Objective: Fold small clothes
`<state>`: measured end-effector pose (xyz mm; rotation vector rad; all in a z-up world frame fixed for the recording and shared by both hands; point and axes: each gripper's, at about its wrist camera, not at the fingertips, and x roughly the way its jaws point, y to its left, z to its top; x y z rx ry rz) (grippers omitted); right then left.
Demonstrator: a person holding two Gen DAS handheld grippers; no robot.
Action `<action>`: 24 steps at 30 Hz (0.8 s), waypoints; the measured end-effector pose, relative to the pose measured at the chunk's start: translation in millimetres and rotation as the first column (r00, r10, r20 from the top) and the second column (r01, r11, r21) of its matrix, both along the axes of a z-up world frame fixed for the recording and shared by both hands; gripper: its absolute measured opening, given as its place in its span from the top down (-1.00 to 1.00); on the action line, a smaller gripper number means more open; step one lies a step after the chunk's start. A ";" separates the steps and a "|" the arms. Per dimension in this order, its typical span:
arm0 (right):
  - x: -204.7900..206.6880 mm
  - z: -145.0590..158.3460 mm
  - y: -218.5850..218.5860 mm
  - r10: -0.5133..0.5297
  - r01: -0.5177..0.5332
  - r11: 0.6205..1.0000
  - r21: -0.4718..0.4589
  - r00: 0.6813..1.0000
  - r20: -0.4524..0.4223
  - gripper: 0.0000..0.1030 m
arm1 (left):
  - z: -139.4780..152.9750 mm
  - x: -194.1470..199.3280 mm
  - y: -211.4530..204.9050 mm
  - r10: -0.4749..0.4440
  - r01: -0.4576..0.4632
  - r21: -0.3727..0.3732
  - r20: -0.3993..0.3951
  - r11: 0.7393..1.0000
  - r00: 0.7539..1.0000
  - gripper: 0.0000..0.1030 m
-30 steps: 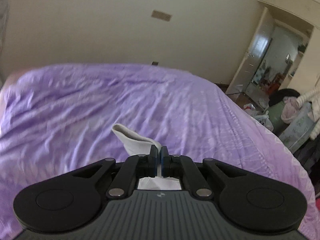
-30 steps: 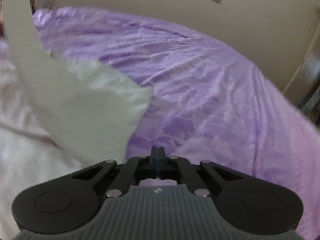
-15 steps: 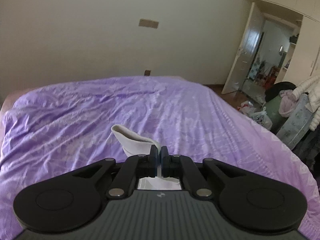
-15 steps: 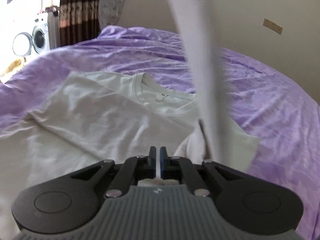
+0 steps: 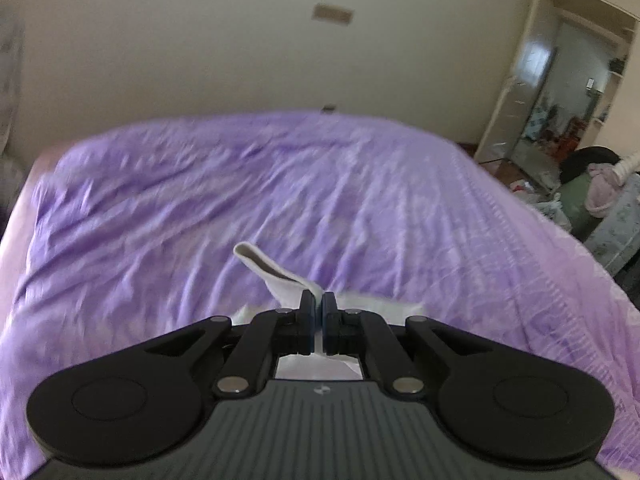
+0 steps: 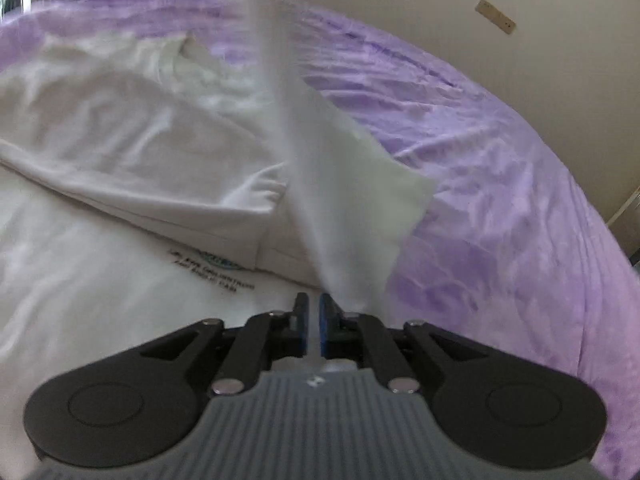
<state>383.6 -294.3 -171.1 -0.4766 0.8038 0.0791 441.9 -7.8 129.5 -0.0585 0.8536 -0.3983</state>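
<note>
Two tongs: both work over one white T-shirt on a purple bed.
Left tongs: jaws pressed together on a fold of the white T-shirt; a looped hem edge sticks up and away to the left of the tips.
Cloth at the left tongs: more white fabric shows just under and to the right of the tips, lying on the bedspread.
Left view, backdrop: cream wall behind the bed, a small tan plate high on it, an open doorway at far right with blurred clutter beyond it.
Left view, sharpness: the bedspread is smeared by motion blur.
Right tongs: jaws nearly together, a narrow gap between the blue pads; white cloth runs between them near the base, so they look clamped on the shirt.
T-shirt body: spread flat on the bed to the left of the right tongs, neckline toward the far side, one sleeve folded across the chest.
Print: small dark lettering on the shirt front, just left of the tips, too blurred to read.
Lifted part: a white flap rises from the right tongs up and out of the top of the view, hanging above the shirt's right edge.
Bed, right view: wrinkled purple cover stretches away to the right of the shirt.
</note>
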 end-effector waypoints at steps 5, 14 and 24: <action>-15.2 11.6 -24.5 -0.063 0.064 0.998 0.024 0.998 -0.027 1.00 | -93.7 -10.1 56.4 0.081 -0.079 0.023 -0.168 0.997 0.982 0.96; -23.3 4.3 -63.6 -0.192 0.209 0.969 0.135 0.974 -0.123 1.00 | -241.9 -35.7 127.4 0.192 -0.210 -0.009 -0.370 0.978 0.909 0.95; -23.6 8.6 -86.4 -0.262 0.302 0.926 0.228 0.946 -0.190 1.00 | -256.9 -55.7 154.2 0.196 -0.241 -0.069 -0.389 0.968 0.900 0.72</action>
